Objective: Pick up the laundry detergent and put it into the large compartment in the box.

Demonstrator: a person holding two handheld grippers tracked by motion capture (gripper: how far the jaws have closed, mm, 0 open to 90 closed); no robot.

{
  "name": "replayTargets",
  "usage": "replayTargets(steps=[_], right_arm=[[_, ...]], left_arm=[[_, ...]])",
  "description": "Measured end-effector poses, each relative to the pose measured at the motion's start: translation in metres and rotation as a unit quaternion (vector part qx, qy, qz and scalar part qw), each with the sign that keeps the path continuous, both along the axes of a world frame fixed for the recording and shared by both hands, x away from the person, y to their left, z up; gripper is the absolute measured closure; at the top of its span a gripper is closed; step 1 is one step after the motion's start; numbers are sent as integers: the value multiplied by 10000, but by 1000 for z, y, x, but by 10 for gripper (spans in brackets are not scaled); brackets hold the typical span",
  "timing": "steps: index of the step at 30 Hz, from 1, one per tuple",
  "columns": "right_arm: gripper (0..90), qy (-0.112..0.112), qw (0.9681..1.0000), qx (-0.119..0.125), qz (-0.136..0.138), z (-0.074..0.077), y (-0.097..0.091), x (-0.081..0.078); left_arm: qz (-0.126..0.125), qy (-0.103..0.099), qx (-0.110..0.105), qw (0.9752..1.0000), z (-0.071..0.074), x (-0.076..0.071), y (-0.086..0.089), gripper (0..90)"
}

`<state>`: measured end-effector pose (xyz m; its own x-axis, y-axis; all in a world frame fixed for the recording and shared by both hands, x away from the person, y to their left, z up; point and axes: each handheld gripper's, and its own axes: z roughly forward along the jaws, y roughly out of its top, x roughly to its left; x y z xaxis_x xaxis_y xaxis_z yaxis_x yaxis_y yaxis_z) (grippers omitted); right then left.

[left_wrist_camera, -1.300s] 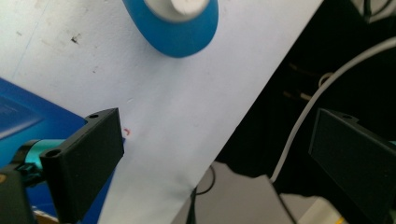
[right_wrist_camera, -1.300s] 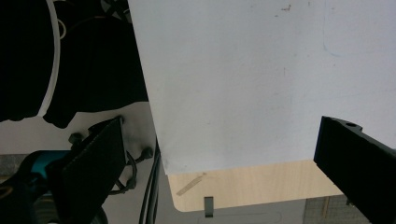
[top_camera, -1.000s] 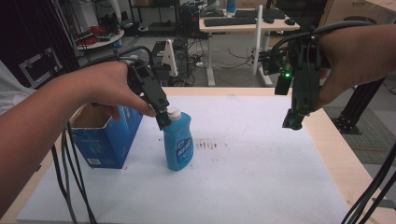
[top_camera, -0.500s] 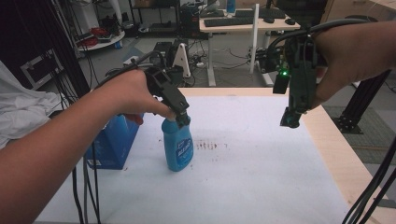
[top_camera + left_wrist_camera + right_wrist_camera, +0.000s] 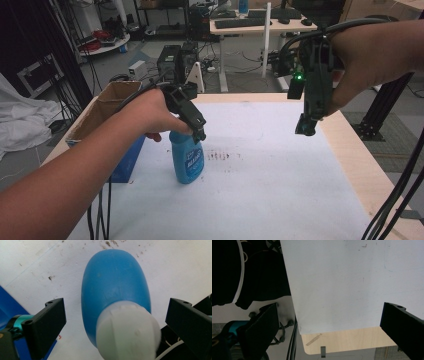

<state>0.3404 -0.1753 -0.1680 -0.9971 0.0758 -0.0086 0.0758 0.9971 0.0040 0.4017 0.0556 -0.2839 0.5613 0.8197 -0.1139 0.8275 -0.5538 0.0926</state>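
Observation:
A blue dish-soap bottle (image 5: 187,161) stands upright on the white sheet (image 5: 270,175), left of the middle. My left gripper (image 5: 200,133) hangs right over its top and hides the cap in the high view. In the left gripper view the white cap (image 5: 127,332) and the blue bottle (image 5: 113,282) lie between the two jaws, which stand wide apart with a gap on each side; the left gripper (image 5: 117,307) is open. My right gripper (image 5: 305,127) is held in the air over the sheet's right part. The right gripper (image 5: 332,312) is open with nothing between its jaws.
A blue box with a brown cardboard lining (image 5: 107,112) stands at the left edge, close beside the bottle. The bare wooden table edge (image 5: 357,165) runs along the right. Faint brown marks (image 5: 222,156) dot the sheet right of the bottle. Cables hang at the lower left and right.
My left gripper has moved right and down from beside the cap to over it, so the cap now sits between the open jaws. The right gripper has barely moved.

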Motion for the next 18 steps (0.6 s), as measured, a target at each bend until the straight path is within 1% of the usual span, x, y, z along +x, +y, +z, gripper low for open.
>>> replayTargets(steps=[4,7,10,11,13,17,18], right_arm=[[15,-2,10000,3,0,0,0,0],[15,-5,10000,13,-9,0,0,0],[15,-6,10000,14,-14,0,0,0],[15,-7,10000,-3,-1,-1,1,0],[16,3,10000,-29,-3,-1,1,-1],[15,8,10000,12,12,0,1,-1],[15,7,10000,15,7,0,1,-1]], left_arm=[[-26,40,19,10000,-6,3,0,31],[-51,53,96,9999,-8,4,-2,31],[-72,71,124,9999,-10,7,-3,31],[-52,95,171,9998,-12,8,-4,31],[-53,100,193,9997,-13,8,-4,31],[-47,80,294,9995,-16,10,-5,31],[-28,92,284,9996,-16,10,-4,31]])
